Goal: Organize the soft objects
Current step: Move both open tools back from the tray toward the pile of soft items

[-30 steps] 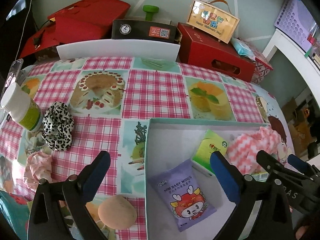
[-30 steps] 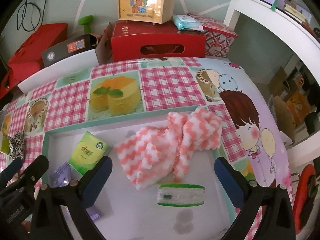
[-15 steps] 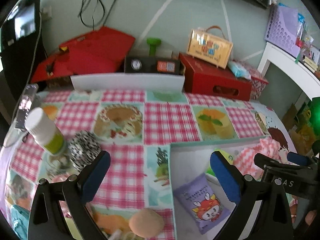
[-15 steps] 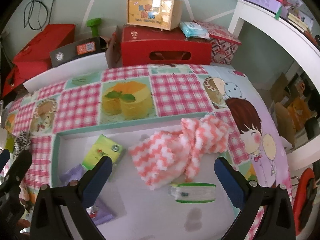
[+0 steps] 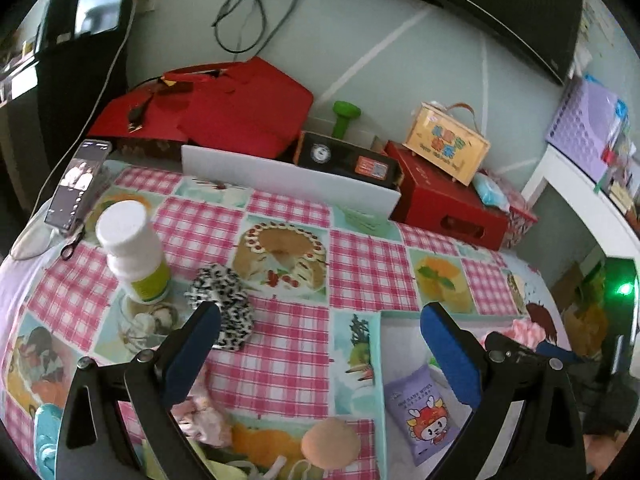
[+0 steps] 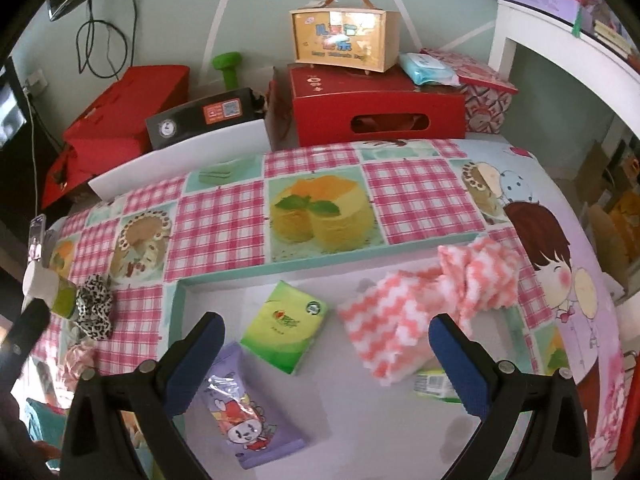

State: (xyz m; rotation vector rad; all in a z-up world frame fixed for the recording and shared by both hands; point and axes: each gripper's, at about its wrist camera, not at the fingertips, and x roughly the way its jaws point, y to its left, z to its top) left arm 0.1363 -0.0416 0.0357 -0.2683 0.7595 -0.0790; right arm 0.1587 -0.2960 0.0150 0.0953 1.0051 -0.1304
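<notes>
A teal-rimmed white tray [image 6: 320, 263] holds a pink-and-white zigzag cloth [image 6: 424, 312], a green tissue pack [image 6: 286, 327], a purple wipes pack [image 6: 240, 404] and a small green-edged pack [image 6: 434, 385]. My right gripper [image 6: 326, 354] is open and empty above the tray. My left gripper [image 5: 320, 344] is open and empty above the tablecloth left of the tray [image 5: 380, 360]. A leopard-print scrunchie [image 5: 224, 312], a pink scrunchie [image 5: 204, 416] and a peach sponge [image 5: 330, 438] lie outside the tray.
A white bottle [image 5: 132, 248] stands on a glass jar [image 5: 140, 320] at the left, behind it a phone [image 5: 78, 184]. Red boxes [image 6: 376, 104], a black box [image 6: 204, 114] and a white board [image 5: 288, 180] line the table's back edge.
Both grippers have pulled back and up; the left one swung left, so the scrunchie and bottle sit more central. Nothing on the table has moved.
</notes>
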